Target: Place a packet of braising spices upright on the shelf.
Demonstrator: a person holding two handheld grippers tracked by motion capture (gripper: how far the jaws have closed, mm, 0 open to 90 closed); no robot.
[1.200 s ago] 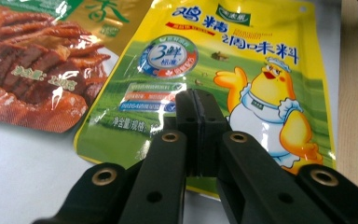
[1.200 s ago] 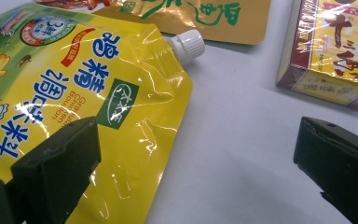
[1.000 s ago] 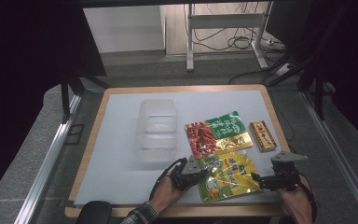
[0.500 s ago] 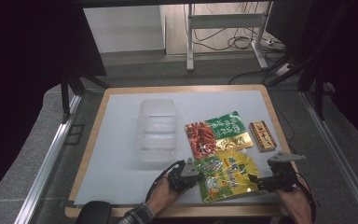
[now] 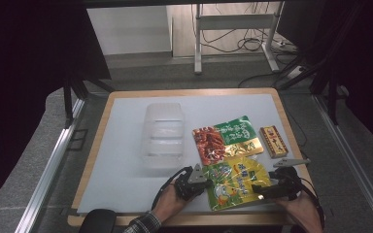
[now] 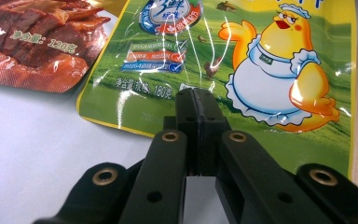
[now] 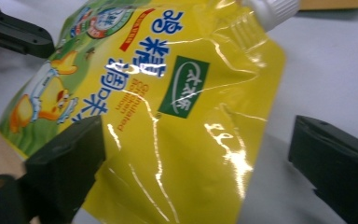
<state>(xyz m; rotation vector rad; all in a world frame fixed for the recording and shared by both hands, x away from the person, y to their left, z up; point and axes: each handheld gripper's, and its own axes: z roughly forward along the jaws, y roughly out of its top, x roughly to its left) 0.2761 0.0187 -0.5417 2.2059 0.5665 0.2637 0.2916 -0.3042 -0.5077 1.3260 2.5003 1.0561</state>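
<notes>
Left tongs point(image 6: 197, 100) closed tight, both black jaws meeting over the lower edge of the yellow spout pouch point(image 5: 236, 180), pinching that edge or merely resting on it not settled by the left gripper view. Right tongs point(image 7: 198, 158) spread wide, 1 jaw on either side of the pouch's upper half, neither pad pressing the film yet. On the high view, left tongs point(image 5: 197, 180) at the pouch's 9 o'clock edge, right tongs point(image 5: 266, 188) at its 4 o'clock corner. Pouch point(image 7: 168, 107) flat on the tabletop point(image 5: 126, 160) near the front edge, printed face up, apparently not lifted. Long axis running from 8 o'clock to 2 o'clock on the high view: chick picture point(image 6: 275, 70) at the 8 o'clock end, white screw cap point(image 7: 270, 8) at the 2 o'clock end. Judged as an early stage: both tongs brought to the pouch, a firm 2-sided grip and any carrying left to do. Further out, red meat packet point(image 5: 209, 144) and green packet point(image 5: 238, 136) just beyond the pouch at 12 o'clock, touching or overlapping each other; small brown box point(image 5: 273, 141) to their right, apart; clear plastic container point(image 5: 163, 133) at 10 o'clock, empty as far as visible, a likely destination though only a guess.
</notes>
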